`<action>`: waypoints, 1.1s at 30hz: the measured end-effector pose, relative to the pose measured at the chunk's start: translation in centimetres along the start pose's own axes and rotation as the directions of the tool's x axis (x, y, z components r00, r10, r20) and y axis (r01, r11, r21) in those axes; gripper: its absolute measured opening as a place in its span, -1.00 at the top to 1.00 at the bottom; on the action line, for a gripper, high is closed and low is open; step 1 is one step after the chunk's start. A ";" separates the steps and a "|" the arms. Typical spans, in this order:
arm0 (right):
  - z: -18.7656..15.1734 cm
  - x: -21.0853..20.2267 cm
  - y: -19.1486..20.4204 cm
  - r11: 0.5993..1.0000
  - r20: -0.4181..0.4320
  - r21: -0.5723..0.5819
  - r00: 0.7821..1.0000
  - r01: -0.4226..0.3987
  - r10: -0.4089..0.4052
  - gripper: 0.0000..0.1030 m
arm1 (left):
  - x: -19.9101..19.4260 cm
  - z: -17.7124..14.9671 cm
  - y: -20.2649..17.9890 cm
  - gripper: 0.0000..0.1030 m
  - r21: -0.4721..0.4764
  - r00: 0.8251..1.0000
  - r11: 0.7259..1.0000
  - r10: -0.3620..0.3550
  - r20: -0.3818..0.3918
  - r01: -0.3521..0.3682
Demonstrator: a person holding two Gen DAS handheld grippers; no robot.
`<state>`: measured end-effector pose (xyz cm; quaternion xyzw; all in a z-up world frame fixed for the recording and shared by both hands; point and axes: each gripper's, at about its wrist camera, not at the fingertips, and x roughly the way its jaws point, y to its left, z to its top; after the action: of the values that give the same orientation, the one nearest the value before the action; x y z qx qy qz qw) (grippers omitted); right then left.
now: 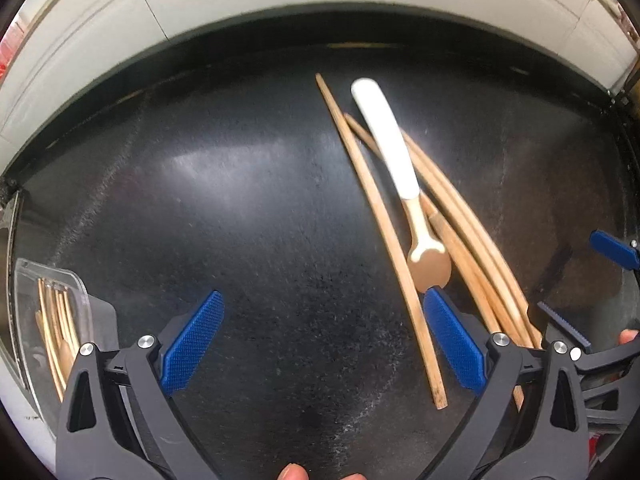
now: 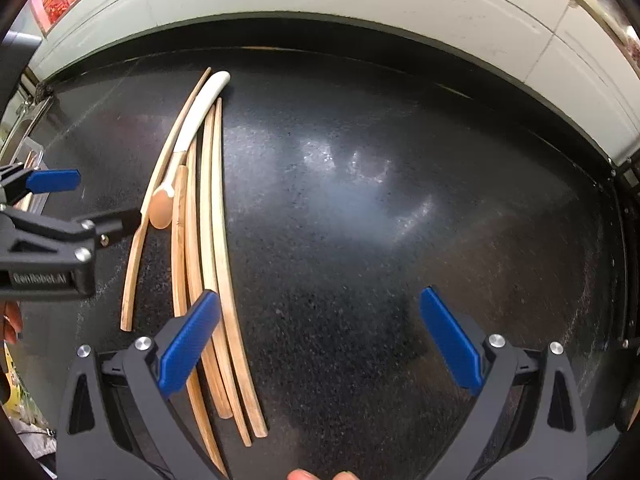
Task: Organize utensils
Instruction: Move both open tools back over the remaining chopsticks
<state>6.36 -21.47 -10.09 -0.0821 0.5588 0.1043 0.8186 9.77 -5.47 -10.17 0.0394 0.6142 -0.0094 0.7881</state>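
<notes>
Black counter (image 1: 240,200), loose chopsticks (image 1: 384,216), spoon (image 1: 428,264), left claw (image 1: 324,340) and right claw (image 2: 320,340) spread, empty.

Both grippers are held low in frame: the left gripper (image 1: 324,340) and right gripper (image 2: 320,340) spread wide, nothing gripped.

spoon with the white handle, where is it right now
The spoon lies on the black counter, on top of the loose chopsticks, just ahead of the open left gripper's right finger.

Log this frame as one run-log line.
left gripper: open, empty | right gripper: open, empty | chopsticks, spoon: loose on counter
</notes>
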 end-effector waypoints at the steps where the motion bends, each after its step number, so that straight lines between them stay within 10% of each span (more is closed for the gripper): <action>1: 0.2 0.3 0.1 1.000 -0.008 -0.009 1.000 0.000 0.000 -0.87 | 0.3 0.0 0.0 -0.89 0.003 1.000 1.000 0.001 -0.008 -0.001; 33: 1.7 1.9 0.4 0.998 0.046 -0.057 0.998 -0.036 0.039 -0.90 | 1.5 2.6 1.5 -0.91 -0.059 0.997 0.998 -0.006 0.072 0.011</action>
<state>8.46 -20.56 -11.29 -0.0918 0.5378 0.1371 0.8268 12.77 -4.16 -10.89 0.0130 0.5856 0.0040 0.8105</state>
